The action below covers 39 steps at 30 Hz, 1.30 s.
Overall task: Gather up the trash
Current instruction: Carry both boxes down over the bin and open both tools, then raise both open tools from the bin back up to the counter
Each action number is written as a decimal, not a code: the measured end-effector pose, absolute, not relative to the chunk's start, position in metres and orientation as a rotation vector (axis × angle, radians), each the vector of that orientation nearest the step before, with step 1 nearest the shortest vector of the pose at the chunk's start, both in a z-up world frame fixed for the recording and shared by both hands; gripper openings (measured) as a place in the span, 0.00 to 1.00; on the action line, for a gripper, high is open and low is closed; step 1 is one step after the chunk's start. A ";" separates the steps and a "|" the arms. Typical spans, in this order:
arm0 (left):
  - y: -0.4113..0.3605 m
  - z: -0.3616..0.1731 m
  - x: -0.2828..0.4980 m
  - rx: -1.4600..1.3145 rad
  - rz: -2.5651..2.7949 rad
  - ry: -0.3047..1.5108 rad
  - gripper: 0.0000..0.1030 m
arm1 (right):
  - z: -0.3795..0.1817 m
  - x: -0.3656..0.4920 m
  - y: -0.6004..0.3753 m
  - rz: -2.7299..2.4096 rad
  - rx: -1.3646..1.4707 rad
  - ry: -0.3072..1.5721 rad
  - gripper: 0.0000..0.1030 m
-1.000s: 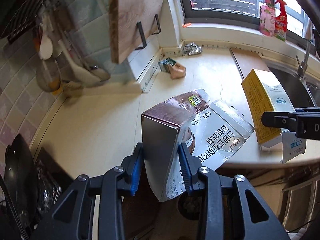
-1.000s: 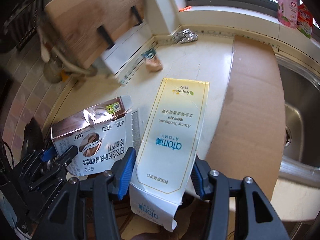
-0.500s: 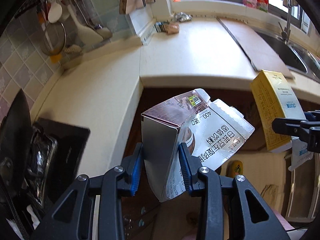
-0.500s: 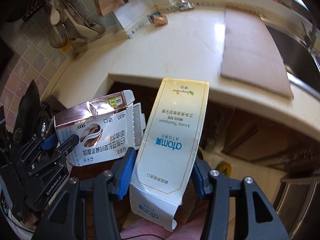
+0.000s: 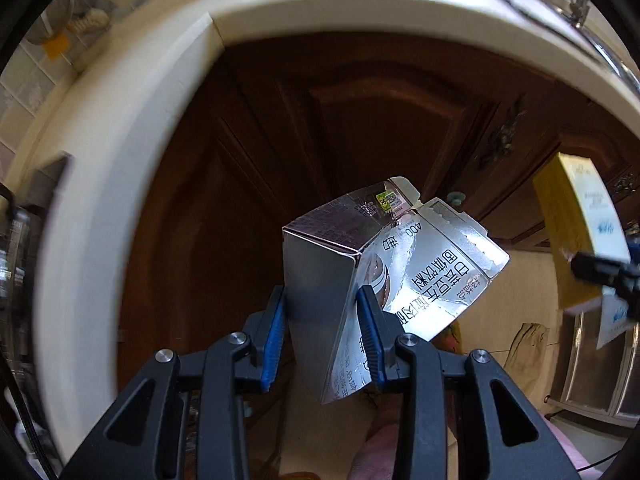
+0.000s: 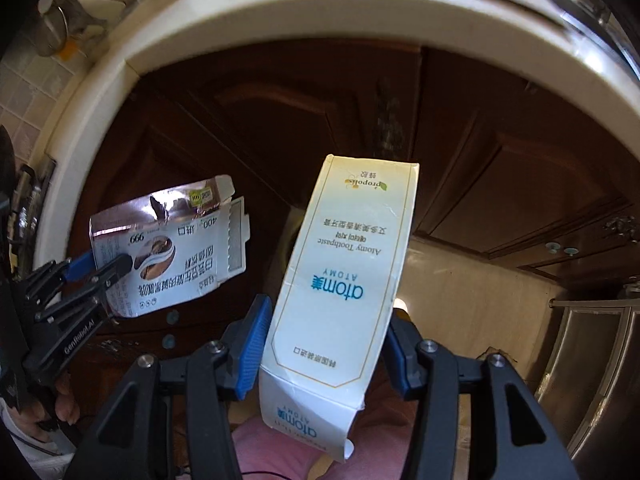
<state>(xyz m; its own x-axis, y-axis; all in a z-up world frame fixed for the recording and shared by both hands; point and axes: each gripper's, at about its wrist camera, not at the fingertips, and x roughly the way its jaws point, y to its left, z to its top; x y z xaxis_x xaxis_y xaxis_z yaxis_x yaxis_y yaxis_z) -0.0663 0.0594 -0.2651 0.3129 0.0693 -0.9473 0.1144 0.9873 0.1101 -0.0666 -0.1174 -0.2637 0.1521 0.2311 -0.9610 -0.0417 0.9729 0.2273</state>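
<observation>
Torn silver carton (flaps open), pale toothpaste box, both held aloft.

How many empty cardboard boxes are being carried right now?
2. The silvery box is clamped in the left tool; the pale yellow toothpaste box is clamped in the right tool. Both hang in front of the dark cabinet doors. More may lie outside these views.

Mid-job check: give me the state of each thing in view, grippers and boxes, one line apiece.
left gripper: shut on the silver carton
silver carton: held, end flaps torn open
right gripper: shut on the toothpaste box
toothpaste box: held, near end flap open
cabinet doors: closed
</observation>
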 end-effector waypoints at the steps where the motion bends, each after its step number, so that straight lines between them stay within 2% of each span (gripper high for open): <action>1: 0.057 -0.278 -0.063 0.167 -0.027 1.263 0.32 | -0.275 -0.065 -0.115 0.206 0.148 1.419 0.50; 15: 0.035 -0.480 -0.022 0.191 -0.010 1.405 0.32 | -0.468 -0.028 -0.078 0.331 -0.022 1.535 0.51; 24: 0.034 -0.544 0.004 0.219 -0.041 1.412 0.32 | -0.553 0.003 -0.059 0.380 -0.128 1.563 0.54; 26: 0.030 -0.548 0.001 0.204 -0.057 1.416 0.39 | -0.562 0.006 -0.058 0.386 -0.141 1.566 0.55; 28: 0.032 -0.550 0.002 0.192 -0.070 1.415 0.59 | -0.566 0.011 -0.055 0.393 -0.142 1.569 0.55; 31: 0.033 -0.549 0.001 0.200 -0.068 1.404 0.72 | -0.569 0.013 -0.055 0.399 -0.148 1.563 0.55; 35: 0.037 -0.546 0.005 0.175 -0.075 1.422 0.79 | -0.570 0.011 -0.055 0.415 -0.144 1.557 0.55; 39: 0.045 -0.551 0.006 0.168 -0.057 1.415 0.92 | -0.571 0.010 -0.053 0.411 -0.133 1.547 0.56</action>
<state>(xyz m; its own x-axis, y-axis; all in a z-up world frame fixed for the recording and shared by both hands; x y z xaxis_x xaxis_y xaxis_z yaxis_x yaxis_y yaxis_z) 0.0056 0.0453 -0.5509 0.1561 0.0611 -0.9859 0.1396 0.9867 0.0832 0.0100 -0.0530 -0.5714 -0.0280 0.1730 -0.9845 -0.3384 0.9251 0.1722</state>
